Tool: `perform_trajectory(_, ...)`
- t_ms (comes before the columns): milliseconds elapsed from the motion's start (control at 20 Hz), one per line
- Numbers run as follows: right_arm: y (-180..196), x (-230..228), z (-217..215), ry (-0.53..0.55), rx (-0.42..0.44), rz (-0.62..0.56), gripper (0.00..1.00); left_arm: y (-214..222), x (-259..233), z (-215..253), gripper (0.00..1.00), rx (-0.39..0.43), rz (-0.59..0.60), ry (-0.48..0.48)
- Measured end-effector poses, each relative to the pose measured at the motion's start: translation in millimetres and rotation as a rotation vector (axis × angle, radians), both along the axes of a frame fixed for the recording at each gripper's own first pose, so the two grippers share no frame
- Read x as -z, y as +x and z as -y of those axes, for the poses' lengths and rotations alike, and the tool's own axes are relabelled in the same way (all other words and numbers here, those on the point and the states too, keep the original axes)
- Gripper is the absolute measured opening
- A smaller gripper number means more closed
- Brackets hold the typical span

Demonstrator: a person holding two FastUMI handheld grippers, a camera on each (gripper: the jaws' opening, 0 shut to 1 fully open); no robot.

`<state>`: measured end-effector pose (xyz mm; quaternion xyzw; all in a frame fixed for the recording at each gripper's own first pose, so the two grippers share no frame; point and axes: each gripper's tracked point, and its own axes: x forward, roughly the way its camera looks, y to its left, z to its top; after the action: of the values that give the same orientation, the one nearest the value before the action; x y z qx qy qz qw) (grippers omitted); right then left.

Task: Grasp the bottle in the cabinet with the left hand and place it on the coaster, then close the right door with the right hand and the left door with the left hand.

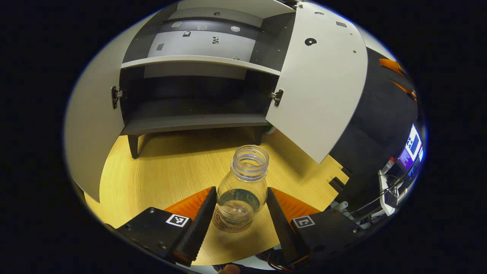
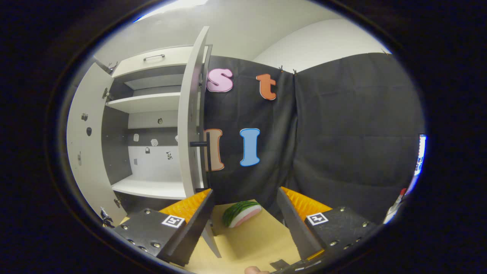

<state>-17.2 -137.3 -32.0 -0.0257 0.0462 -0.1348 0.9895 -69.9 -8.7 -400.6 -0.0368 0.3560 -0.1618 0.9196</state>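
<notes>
Bottle (image 1: 243,186) upright on coaster (image 1: 232,225), tabletop (image 1: 159,179) before cabinet (image 1: 198,95). Left gripper (image 1: 239,213) released, fingers flanking bottle, apparently apart from it: placement looks done. Right gripper (image 2: 245,224) open, empty, near right door (image 2: 192,114), ready to close it; both doors open.

A light wood-grain tabletop (image 1: 159,171) spreads across the lower part of the left gripper view. At the far right edge of that view sits a lit screen (image 1: 412,146), with white equipment and dark cables (image 1: 390,190) bunched just below it (too small and warped to identify further).

In the right gripper view, a toy slice of watermelon (image 2: 241,213), green rind with a pink and white face, lies on the tabletop near its far edge. Black cloth (image 2: 342,133) hangs behind it as a wall, and a pale wall and ceiling (image 2: 266,34) rise above the cloth.
</notes>
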Motion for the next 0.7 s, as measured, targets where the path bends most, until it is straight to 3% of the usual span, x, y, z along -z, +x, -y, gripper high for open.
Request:
perform_trajectory(300,3.7,-0.5,-2.1,0.004,-0.005,0.003,1.0,2.1,-0.9,-2.5,0.84,0.021,0.038,0.02)
perform_trajectory(500,3.6,-1.5,-2.1,-0.011,-0.01,0.002,0.97,2.9,8.0,-5.5,0.84,-0.01,0.015,0.001)
perform_trajectory(550,3.5,-1.9,-1.3,-0.015,-0.009,0.002,0.97,5.8,7.9,-5.7,0.9,-0.018,0.022,-0.003)
perform_trajectory(600,2.0,-2.0,0.2,-0.017,-0.007,0.002,1.0,6.6,8.6,-5.7,0.84,-0.027,0.02,-0.003)
perform_trajectory(650,1.2,-2.3,1.6,-0.019,-0.003,0.001,1.0,5.8,9.3,-7.0,0.84,-0.039,0.016,-0.004)
perform_trajectory(700,-0.1,-1.9,3.5,-0.018,0.001,0.002,1.0,5.7,8.9,-6.4,0.89,-0.046,0.014,-0.009)
